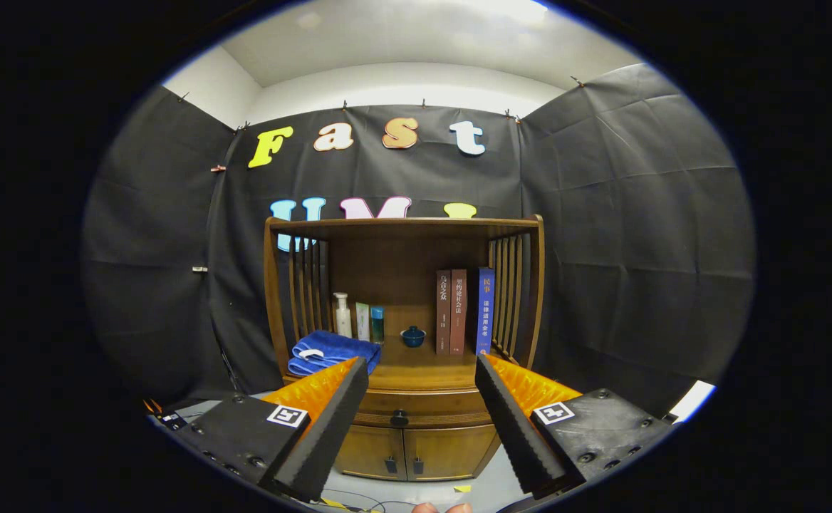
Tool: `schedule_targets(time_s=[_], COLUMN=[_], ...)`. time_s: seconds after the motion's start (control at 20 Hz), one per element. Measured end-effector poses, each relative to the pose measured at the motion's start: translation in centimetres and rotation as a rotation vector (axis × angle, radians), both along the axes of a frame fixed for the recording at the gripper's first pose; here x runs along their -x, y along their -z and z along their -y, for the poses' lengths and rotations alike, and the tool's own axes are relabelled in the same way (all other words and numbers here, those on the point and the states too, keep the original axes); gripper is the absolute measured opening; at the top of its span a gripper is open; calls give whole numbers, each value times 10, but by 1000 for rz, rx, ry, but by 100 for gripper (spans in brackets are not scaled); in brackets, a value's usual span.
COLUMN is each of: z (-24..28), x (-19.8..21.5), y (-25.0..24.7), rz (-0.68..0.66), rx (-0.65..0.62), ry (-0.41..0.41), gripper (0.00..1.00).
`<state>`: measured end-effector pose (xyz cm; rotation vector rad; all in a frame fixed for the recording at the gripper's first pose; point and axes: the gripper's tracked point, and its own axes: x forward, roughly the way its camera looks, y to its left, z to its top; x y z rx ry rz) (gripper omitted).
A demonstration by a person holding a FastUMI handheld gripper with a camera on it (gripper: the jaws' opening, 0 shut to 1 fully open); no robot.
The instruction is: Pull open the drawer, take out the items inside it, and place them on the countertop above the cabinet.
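Observation:
A wooden cabinet (416, 370) stands ahead against the booth wall. Its drawer (423, 410) is closed, with a dark knob (399, 418) at the middle, seen between my fingers. My gripper (422, 370) is open, well short of the cabinet, with nothing between its fingers. The countertop (427, 363) above the drawer lies under a slatted shelf frame.
On the countertop lie a folded blue towel (332, 351), a white bottle (342, 315), two small tubes (370, 323), a small dark blue lidded cup (413, 336) and three upright books (464, 311). Two lower doors (410, 452) sit below the drawer. Fingertips of a hand (441, 508) show below.

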<state>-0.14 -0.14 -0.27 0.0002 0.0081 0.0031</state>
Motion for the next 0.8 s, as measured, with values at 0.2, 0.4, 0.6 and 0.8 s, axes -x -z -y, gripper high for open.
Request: schedule_targets(time_s=[0.2,0.4,0.6,0.8], z=[0,0,-2,2], x=[-1,0,-4,-17], y=[-1,-1,7,34], rz=[-1,2,3,2], rx=[4,4,8,1], ry=[0,0,-6,10], gripper=[99,99,99,100])
